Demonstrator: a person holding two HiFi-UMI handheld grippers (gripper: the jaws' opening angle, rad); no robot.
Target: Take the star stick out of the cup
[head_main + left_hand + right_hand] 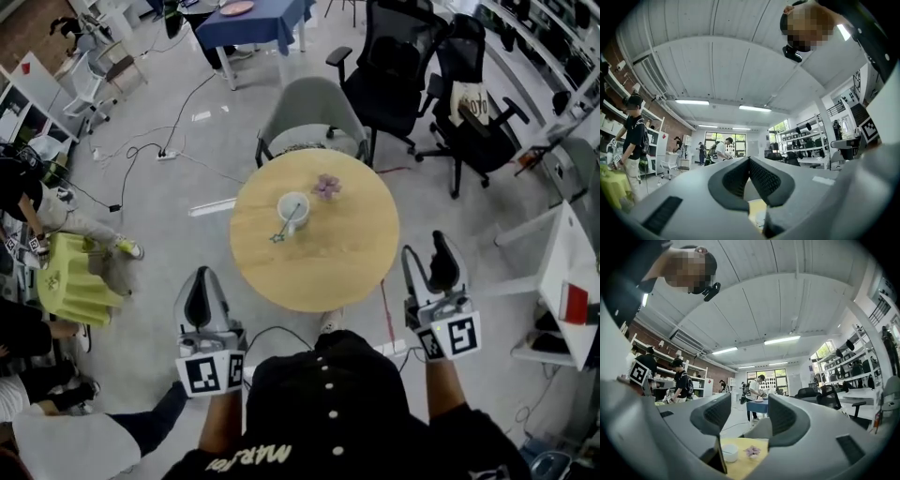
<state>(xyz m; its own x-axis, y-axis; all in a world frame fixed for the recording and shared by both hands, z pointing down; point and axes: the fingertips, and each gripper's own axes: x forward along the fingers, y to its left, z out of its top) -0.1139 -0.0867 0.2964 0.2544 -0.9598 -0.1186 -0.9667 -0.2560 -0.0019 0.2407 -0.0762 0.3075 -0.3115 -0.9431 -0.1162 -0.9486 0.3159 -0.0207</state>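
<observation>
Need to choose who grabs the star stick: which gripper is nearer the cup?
Left, by the head view. The left gripper hangs just off the table, below-left of the cup; the right gripper sits farther off, past its right edge.

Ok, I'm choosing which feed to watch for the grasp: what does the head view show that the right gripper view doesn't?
Only the head view: the star stick leaning out of the cup, and both claws, left claw and right claw, held clear of the cup. Only the right gripper view: that claw's jaws standing apart, nothing between them, plus ceiling lights. Both: the table, the cup and the purple object.
</observation>
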